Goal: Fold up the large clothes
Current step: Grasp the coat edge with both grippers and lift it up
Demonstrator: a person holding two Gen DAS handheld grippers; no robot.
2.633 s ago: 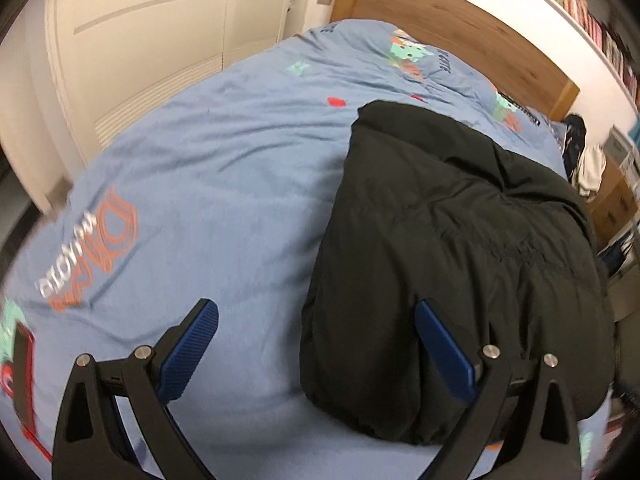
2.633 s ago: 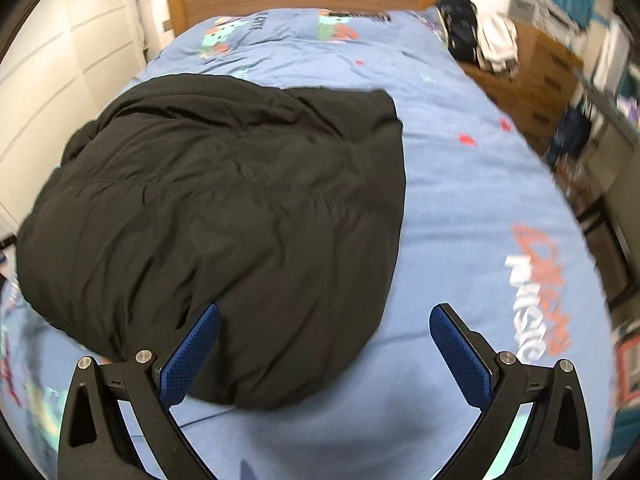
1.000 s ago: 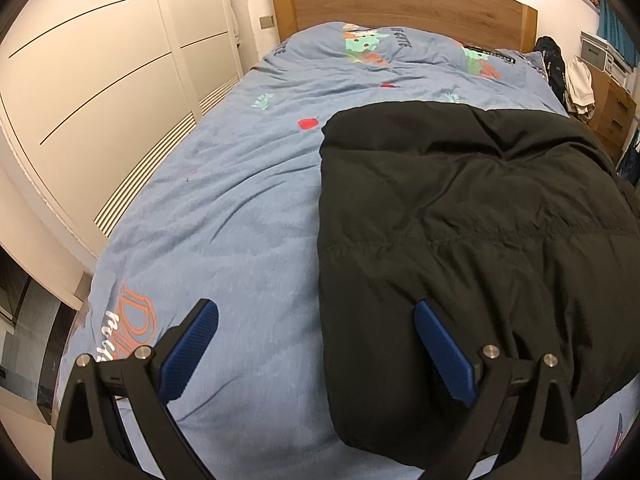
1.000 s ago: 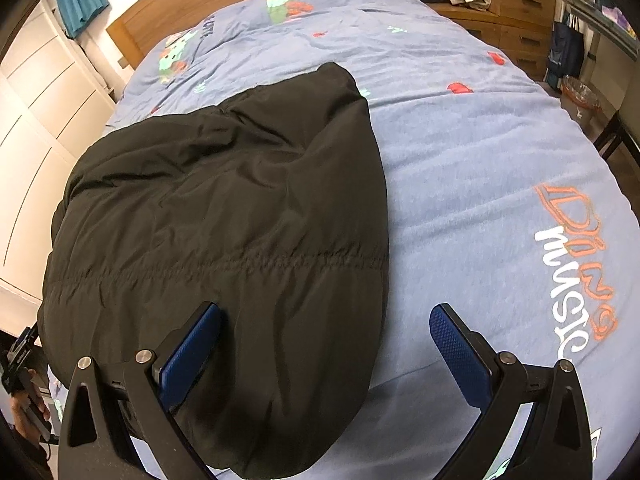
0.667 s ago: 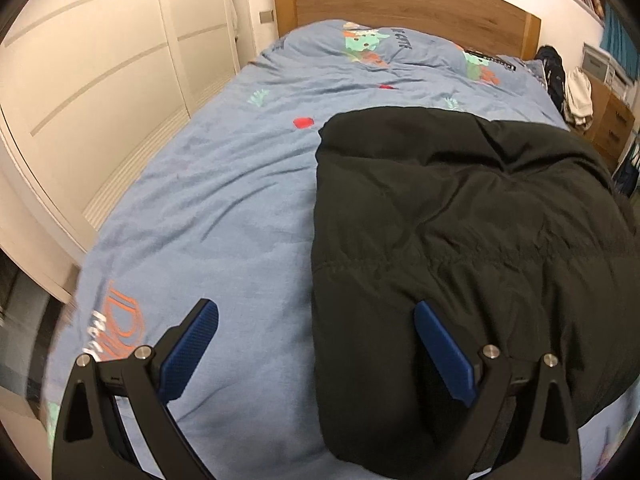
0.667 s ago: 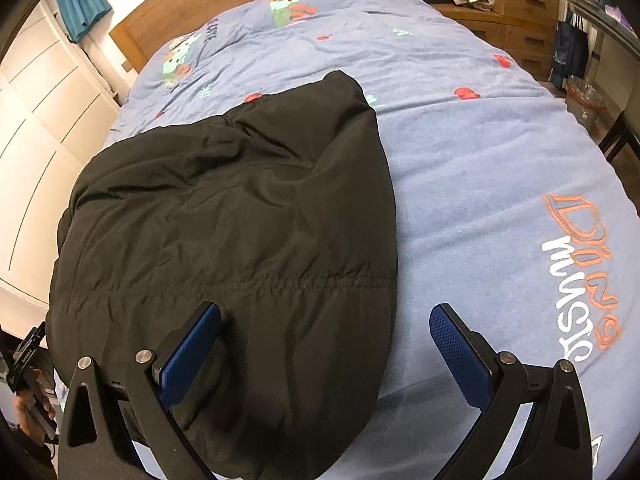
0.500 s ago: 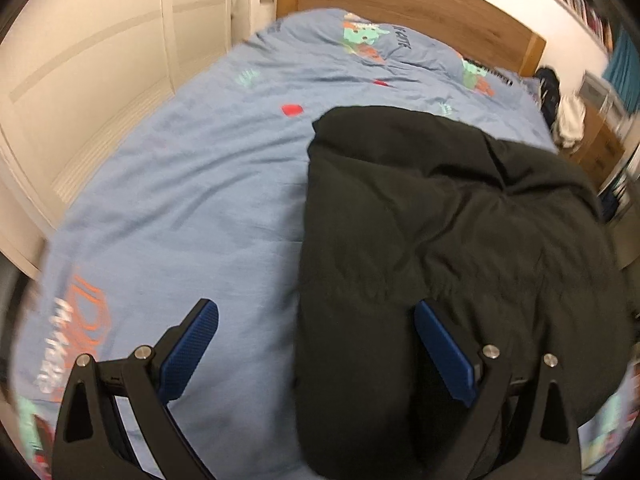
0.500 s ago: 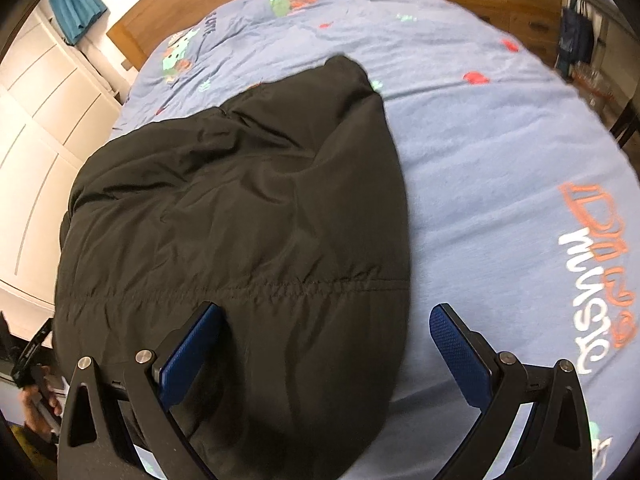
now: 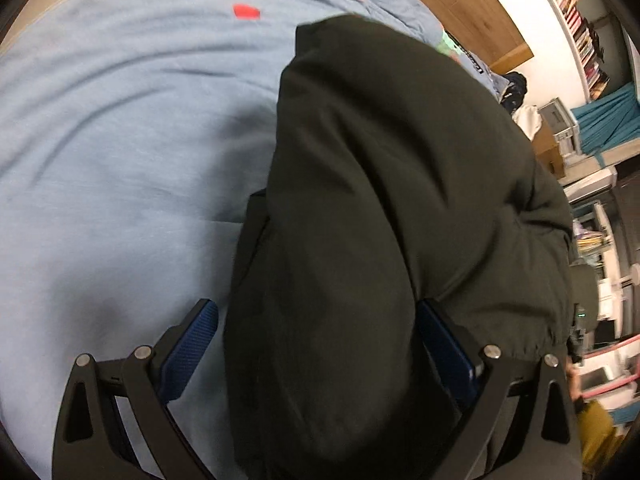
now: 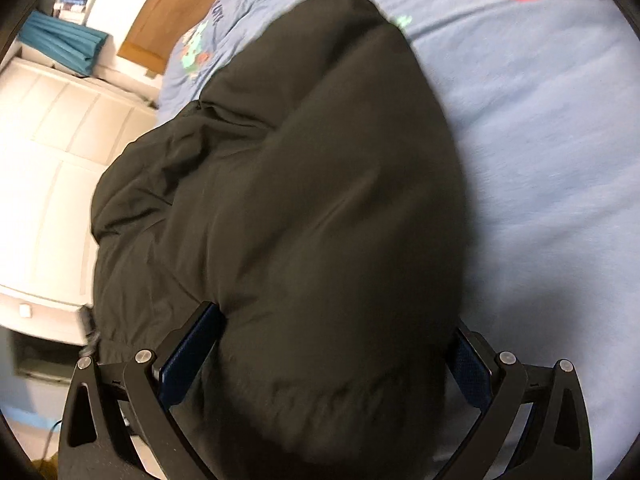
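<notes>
A bulky black padded jacket (image 9: pixel 380 200) lies folded over on a blue printed bed cover (image 9: pixel 120 140). My left gripper (image 9: pixel 320 344) is open. Its blue fingers (image 9: pixel 192 340) straddle the near left part of the jacket, whose padded edge bulges between them. In the right wrist view the same jacket (image 10: pixel 300 200) fills the middle. My right gripper (image 10: pixel 328 356) is also open, with the jacket's near right edge between its fingers (image 10: pixel 188 352). Whether the pads press the cloth cannot be told. The jacket's near hem is hidden under both grippers.
A wooden headboard (image 9: pixel 472 4) stands at the far end of the bed. Bookshelves (image 9: pixel 576 20) and cluttered furniture (image 9: pixel 592 184) are to the right. White wardrobe doors (image 10: pixel 48 160) and a teal curtain (image 10: pixel 64 44) are to the left. Bare blue cover (image 10: pixel 560 140) flanks the jacket.
Both grippers have dropped forward onto the near edge of the jacket, which now bulges between each pair of fingers. The fingers are as wide apart as before.
</notes>
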